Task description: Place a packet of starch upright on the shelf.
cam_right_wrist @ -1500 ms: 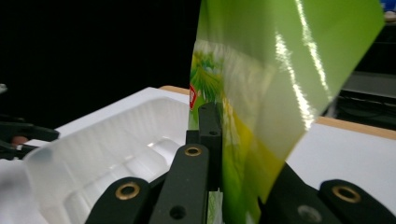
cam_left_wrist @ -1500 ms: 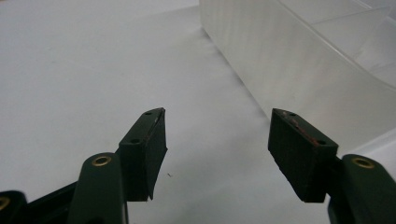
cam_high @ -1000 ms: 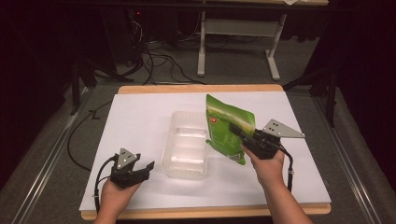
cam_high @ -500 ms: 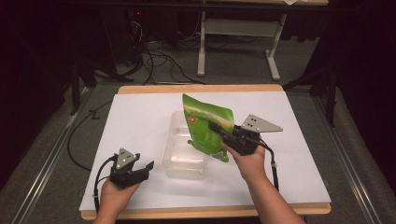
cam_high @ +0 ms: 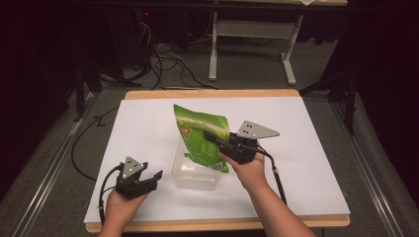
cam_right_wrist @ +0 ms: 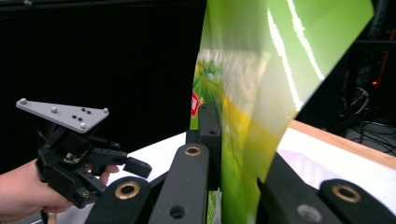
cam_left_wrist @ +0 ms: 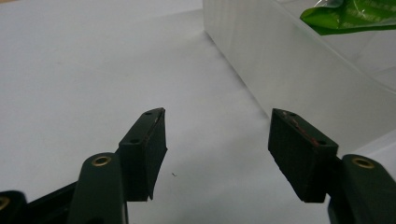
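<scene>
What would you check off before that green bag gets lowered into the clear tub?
1. Right tongs shut on the bag: ok; in the right gripper view both jaws press the foil.
2. Bag over the tub: ok; in the high view its lower end hangs at the tub's opening.
3. Bag clear of the tub's floor: cannot tell; its lower end is inside the rim in the left gripper view, depth unclear.
4. Tub free of other contents: ok, as far as its clear walls show.
5. Left tongs out of the way: ok; open, beside the tub on the white sheet.
</scene>
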A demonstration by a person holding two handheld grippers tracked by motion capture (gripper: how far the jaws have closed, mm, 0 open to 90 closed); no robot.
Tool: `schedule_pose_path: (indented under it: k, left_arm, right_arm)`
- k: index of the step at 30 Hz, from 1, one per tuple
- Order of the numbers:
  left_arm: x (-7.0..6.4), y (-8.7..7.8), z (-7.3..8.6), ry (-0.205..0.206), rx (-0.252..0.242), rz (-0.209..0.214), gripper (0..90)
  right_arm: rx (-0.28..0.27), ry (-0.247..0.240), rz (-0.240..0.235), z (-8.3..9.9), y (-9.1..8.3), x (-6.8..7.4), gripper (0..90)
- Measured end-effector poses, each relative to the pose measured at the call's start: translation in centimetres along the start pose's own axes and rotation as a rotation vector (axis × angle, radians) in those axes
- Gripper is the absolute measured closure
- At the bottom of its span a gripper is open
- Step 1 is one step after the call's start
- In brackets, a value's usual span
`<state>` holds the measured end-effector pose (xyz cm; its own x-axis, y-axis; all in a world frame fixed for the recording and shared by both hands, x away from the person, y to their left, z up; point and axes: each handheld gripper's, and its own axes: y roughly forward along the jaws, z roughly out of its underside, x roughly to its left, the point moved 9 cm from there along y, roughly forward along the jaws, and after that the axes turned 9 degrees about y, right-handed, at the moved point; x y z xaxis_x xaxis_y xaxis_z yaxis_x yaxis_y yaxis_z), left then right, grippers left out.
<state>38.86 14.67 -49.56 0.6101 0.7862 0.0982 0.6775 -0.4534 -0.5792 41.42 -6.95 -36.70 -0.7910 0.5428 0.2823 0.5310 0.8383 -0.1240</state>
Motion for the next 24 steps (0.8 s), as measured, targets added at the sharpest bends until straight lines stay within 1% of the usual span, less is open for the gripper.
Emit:
schedule_pose_path:
  k: [5, 7, 12, 20, 24]
  left_arm:
    - [0.0, 0.0, 0.0, -0.001, -0.001, -0.002, 37.6]
    - [0.0, 0.0, 0.0, -0.001, 0.000, -0.002, 37.5]
    - [0.0, 0.0, 0.0, -0.001, 0.000, -0.002, 37.6]
    - [0.1, 0.0, 0.0, -0.002, 0.000, -0.003, 37.6]
    - [0.1, 0.0, 0.0, -0.002, 0.000, -0.004, 37.6]
  right_arm:
    - [0.016, 0.012, -0.024, 0.4, 0.8, 0.3, 90.0]
    - [0.026, 0.012, -0.040, 0.8, 1.3, 0.5, 90.0]
    - [0.047, 0.010, -0.056, 1.3, 2.0, 0.5, 90.0]
    - [0.049, 0.016, -0.064, 1.4, 2.3, 0.1, 90.0]
    - [0.051, 0.023, -0.076, 1.5, 2.4, 0.0, 90.0]
